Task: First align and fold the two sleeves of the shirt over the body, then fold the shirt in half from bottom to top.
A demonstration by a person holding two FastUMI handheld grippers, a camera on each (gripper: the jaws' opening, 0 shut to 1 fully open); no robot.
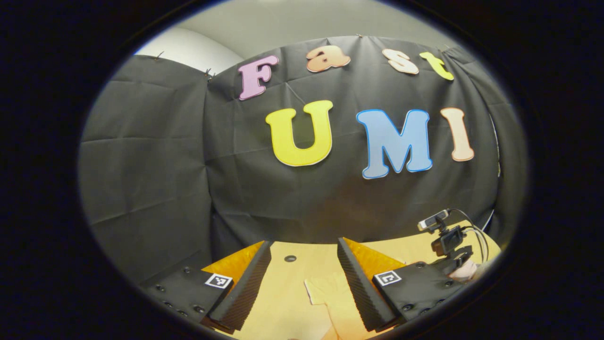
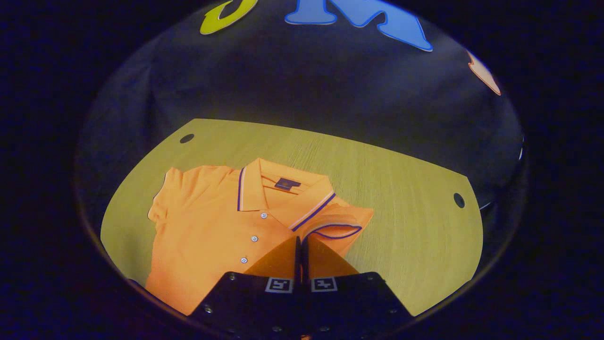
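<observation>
— Any writing readable on the polo shirt?
— Saw a small dark neck label inside the collar; too small to read. Square black-and-white markers on the gripper bodies, patterns only.
— Differences between views?
— Right gripper view: looked down on the wooden table, shirt lying flat, 3 buttons down the placket, 2 round holes near the table's far corners. Left gripper view: mostly booth wall, a strip of table, 1 pale corner of shirt, plus the other gripper at far right.
— Orientation?
— Collar toward the wall, long axis running back to the camera, tilted slightly left. Right sleeve folded inward, its striped cuff up.
— Claws?
— Right gripper pinched tight over the shirt by that sleeve; whether cloth was caught, could not tell. Left gripper spread wide above the table, holding nothing.
</observation>
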